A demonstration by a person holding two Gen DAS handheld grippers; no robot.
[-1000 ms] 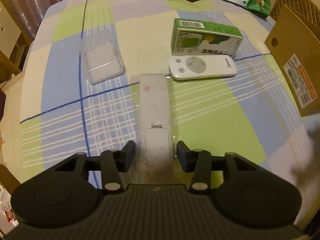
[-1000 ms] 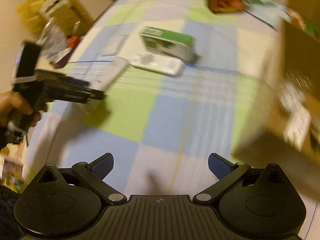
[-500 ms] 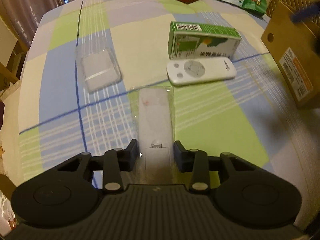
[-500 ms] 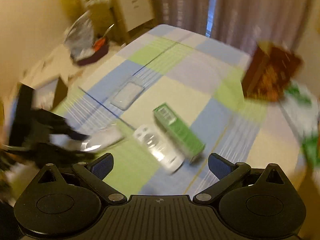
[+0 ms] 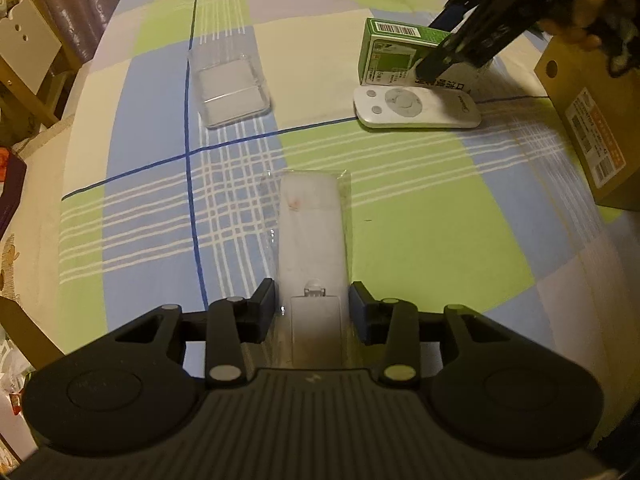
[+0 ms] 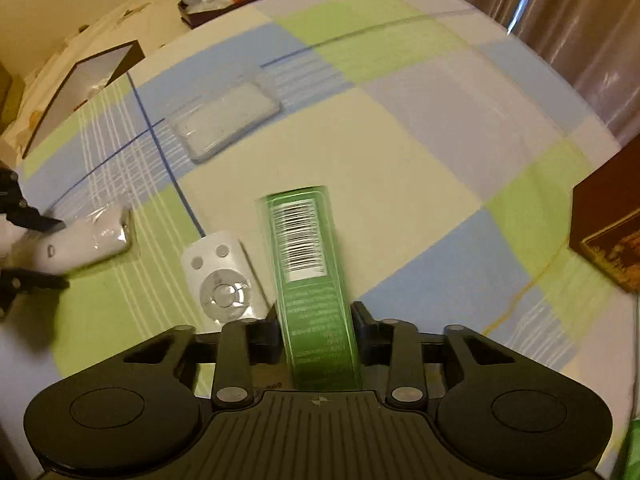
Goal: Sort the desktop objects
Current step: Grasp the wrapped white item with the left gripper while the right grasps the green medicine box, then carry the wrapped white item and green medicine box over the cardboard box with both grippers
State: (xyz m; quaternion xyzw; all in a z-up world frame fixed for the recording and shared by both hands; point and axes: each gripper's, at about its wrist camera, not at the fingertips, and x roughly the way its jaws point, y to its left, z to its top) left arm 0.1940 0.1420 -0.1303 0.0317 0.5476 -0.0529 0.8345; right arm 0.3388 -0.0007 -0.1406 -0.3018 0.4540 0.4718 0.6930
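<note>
My left gripper (image 5: 312, 308) is shut on the near end of a white remote in a clear plastic wrap (image 5: 314, 224), which points away over the checked tablecloth. The wrapped remote (image 6: 86, 236) also shows at the left of the right wrist view. A green carton (image 6: 308, 264) with a barcode stands on its long edge. My right gripper (image 6: 316, 328) is shut on its near end, one finger on each side. In the left wrist view the right gripper (image 5: 436, 60) comes down on the green carton (image 5: 390, 56). A second white remote (image 5: 416, 108) with round buttons lies beside the carton.
A clear plastic case (image 5: 230, 88) lies at the far left. A cardboard box (image 5: 592, 120) stands at the right edge, and a dark red box (image 6: 608, 236) at the back. A hand (image 5: 588, 8) holds the right gripper. A brown box (image 6: 80, 92) sits off the table's left side.
The right gripper swung across the table to the green carton and its fingers closed on it. The left gripper tightened on the wrapped remote and drew it back a little.
</note>
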